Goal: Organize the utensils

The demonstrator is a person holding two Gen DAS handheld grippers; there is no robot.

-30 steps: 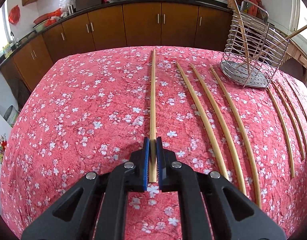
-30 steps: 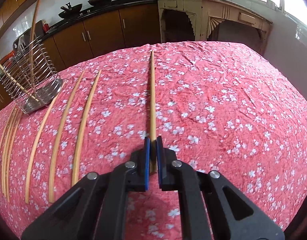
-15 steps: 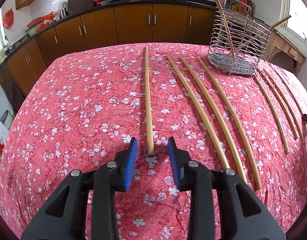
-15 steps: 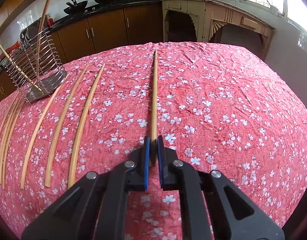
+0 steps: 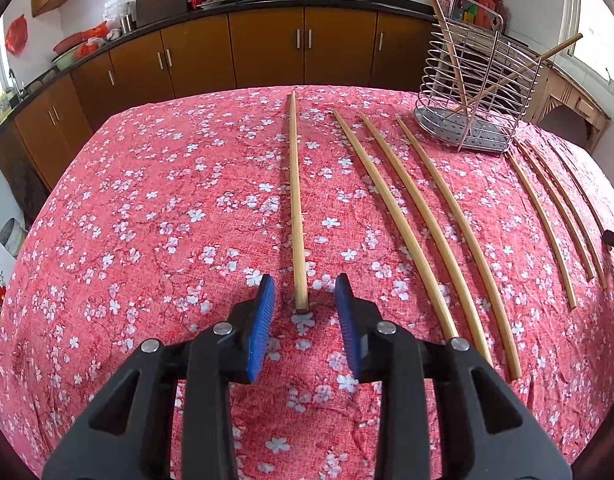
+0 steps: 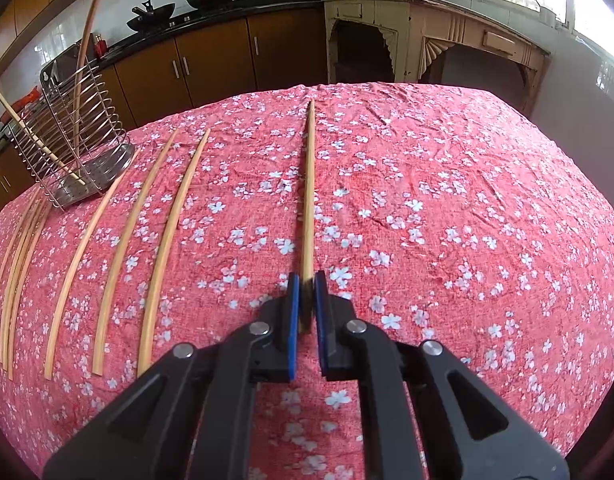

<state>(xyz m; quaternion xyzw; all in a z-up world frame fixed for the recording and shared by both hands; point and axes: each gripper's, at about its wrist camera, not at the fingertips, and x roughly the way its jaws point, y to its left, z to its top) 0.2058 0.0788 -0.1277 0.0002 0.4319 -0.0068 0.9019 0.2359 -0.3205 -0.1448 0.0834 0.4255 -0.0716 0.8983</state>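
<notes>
A long bamboo chopstick lies flat on the red floral tablecloth, pointing away from me. My left gripper stands open around its near end, and the blue pads do not touch it. In the right wrist view my right gripper is shut on the near end of another chopstick, which stretches forward over the cloth. The wire utensil rack stands at the far right of the left view and at the far left of the right view, with two sticks leaning in it.
Three more chopsticks lie side by side between the released one and the rack, and three thinner ones lie past the rack. Brown kitchen cabinets run behind the table. A cream side table stands at the far right.
My left gripper went from shut on the chopstick to open, and the chopstick now lies on the cloth. My right gripper stayed shut on its chopstick.
</notes>
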